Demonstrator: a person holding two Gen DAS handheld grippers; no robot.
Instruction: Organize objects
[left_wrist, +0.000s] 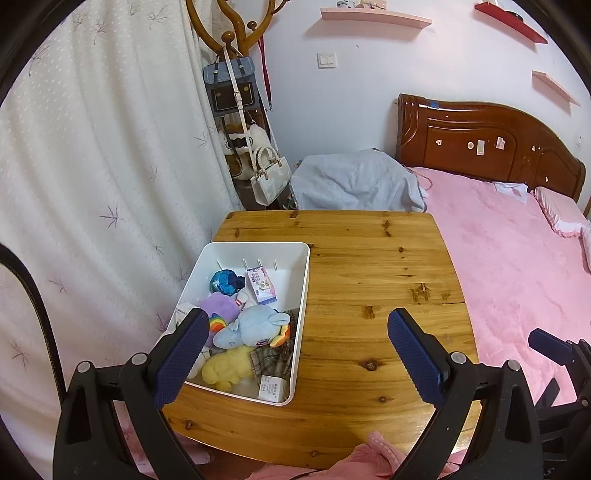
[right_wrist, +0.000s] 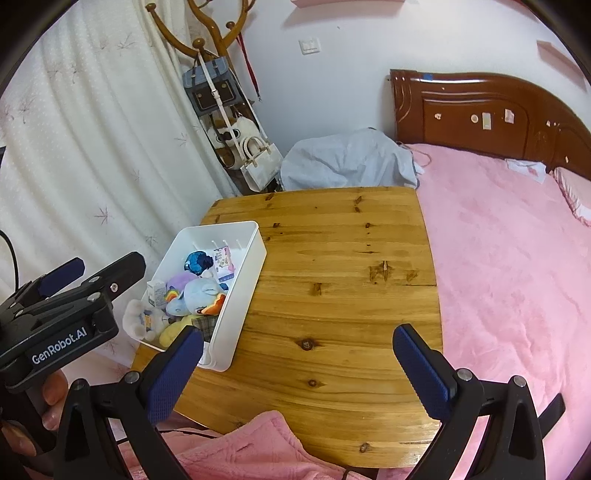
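Observation:
A white plastic bin (left_wrist: 301, 291) (right_wrist: 242, 299) sits on the left side of a wooden table (left_wrist: 369, 280) (right_wrist: 332, 295). It holds several things: a light blue plush pony (left_wrist: 251, 325) (right_wrist: 199, 293), a yellow plush (left_wrist: 225, 367), a purple plush (left_wrist: 219, 306), a dark blue ball (left_wrist: 225, 282), a small carton (left_wrist: 262, 284) and a white box (left_wrist: 272, 388). My left gripper (left_wrist: 299, 325) is open and empty above the table's near part, its left finger over the bin. My right gripper (right_wrist: 299, 343) is open and empty above the table. The left gripper also shows at the left of the right wrist view (right_wrist: 70, 280).
A bed with a pink cover (left_wrist: 517, 266) (right_wrist: 517, 258) and a wooden headboard lies right of the table. A white curtain (left_wrist: 92, 166) hangs at left. A coat stand with bags (left_wrist: 240, 110) and a grey cloth heap (left_wrist: 354, 181) are behind the table. Pink fabric (right_wrist: 240, 450) lies at the near edge.

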